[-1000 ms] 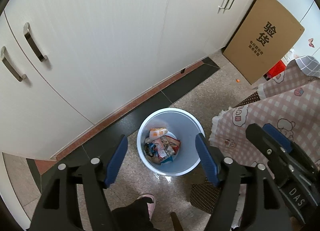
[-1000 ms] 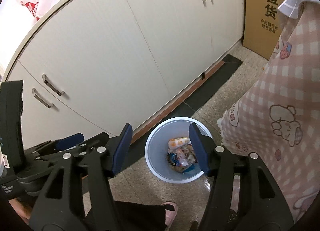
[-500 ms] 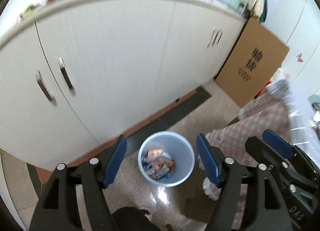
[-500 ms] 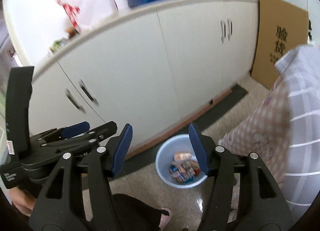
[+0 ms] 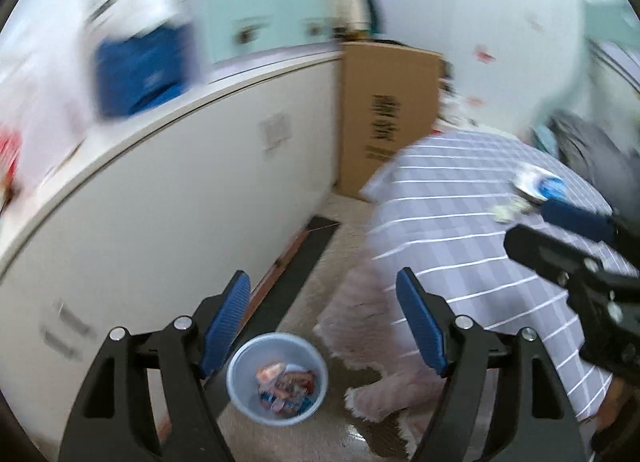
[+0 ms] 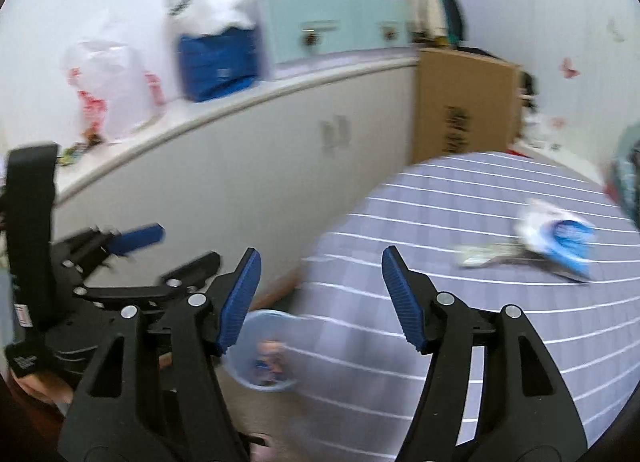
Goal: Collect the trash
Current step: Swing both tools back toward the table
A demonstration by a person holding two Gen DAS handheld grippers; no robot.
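Wrapper (image 6: 560, 238), crumpled white and blue, lies on striped tablecloth (image 6: 440, 198).

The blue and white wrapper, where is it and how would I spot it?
Find the round table with the purple striped cloth beside the long white cabinet. Near its far right side lies the blue and white wrapper, crumpled. Next to it lies a flatter, pale greenish scrap; the wrapper is the bigger, bright blue one.
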